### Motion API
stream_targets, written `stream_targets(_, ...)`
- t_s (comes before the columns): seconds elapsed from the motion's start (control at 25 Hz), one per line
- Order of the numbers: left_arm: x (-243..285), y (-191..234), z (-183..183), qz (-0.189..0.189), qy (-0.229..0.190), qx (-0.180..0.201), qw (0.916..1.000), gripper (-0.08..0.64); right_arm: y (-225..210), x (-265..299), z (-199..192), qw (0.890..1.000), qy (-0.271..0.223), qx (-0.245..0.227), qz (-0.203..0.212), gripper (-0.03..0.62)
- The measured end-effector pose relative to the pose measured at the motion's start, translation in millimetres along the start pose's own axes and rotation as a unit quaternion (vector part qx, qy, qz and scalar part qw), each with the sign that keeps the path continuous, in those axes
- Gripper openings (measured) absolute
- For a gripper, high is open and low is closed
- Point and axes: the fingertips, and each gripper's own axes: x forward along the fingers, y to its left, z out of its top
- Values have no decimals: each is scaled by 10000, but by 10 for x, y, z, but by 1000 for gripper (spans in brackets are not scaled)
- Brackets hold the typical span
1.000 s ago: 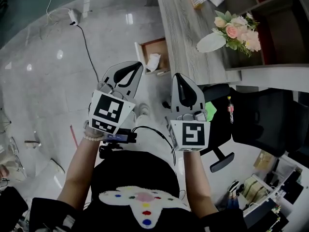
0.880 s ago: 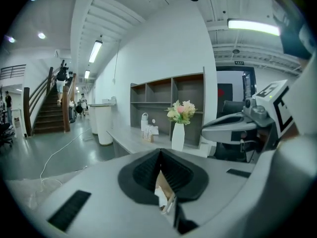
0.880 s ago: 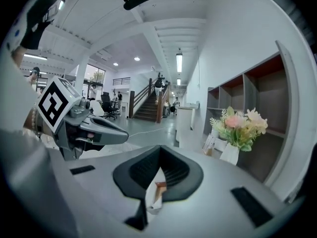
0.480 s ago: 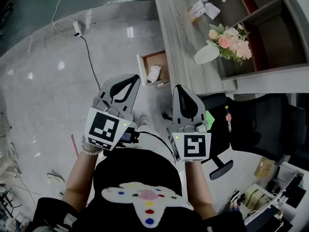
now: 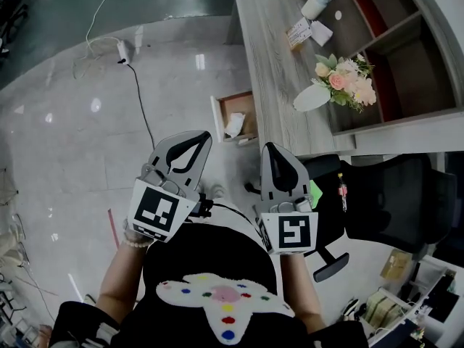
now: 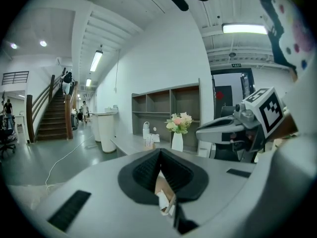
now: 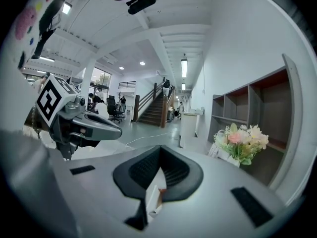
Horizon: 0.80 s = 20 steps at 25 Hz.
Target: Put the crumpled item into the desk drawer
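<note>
A white crumpled item lies inside the open wooden drawer that sticks out of the grey desk. My left gripper is held in the air short of the drawer, jaws shut with nothing in them. My right gripper is beside it, also shut and empty. In the left gripper view the closed jaws frame the crumpled item and the drawer below them. The right gripper view shows its closed jaws over the drawer.
A white vase of flowers, cards and a cup stand on the desk under open shelves. A black office chair is at the right. A power strip with its cable lies on the glossy floor at the left.
Both grippers have drawn back a little from the drawer and sit lower in the view. Their jaws have stayed shut. The crumpled item has stayed in the drawer.
</note>
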Motion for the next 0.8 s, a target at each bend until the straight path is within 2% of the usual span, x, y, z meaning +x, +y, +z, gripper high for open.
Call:
stream_targets(0.2, -32, 18, 14, -7, -20, 118, 9999, 12, 110, 42, 35, 9997, -105, 70, 209, 3)
stream_targets(0.44, -36, 38, 51, 5, -102, 49, 9999, 12, 74, 56, 83, 9997, -143, -134, 164, 3)
stream_targets(0.6, -22, 55, 52, 15, -102, 67, 9999, 12, 108, 82, 135, 9996, -191, 39, 221, 3)
stream_targets(0.8, -32, 85, 29, 40, -79, 54, 9999, 12, 109, 100, 116, 9996, -142, 20, 226, 3)
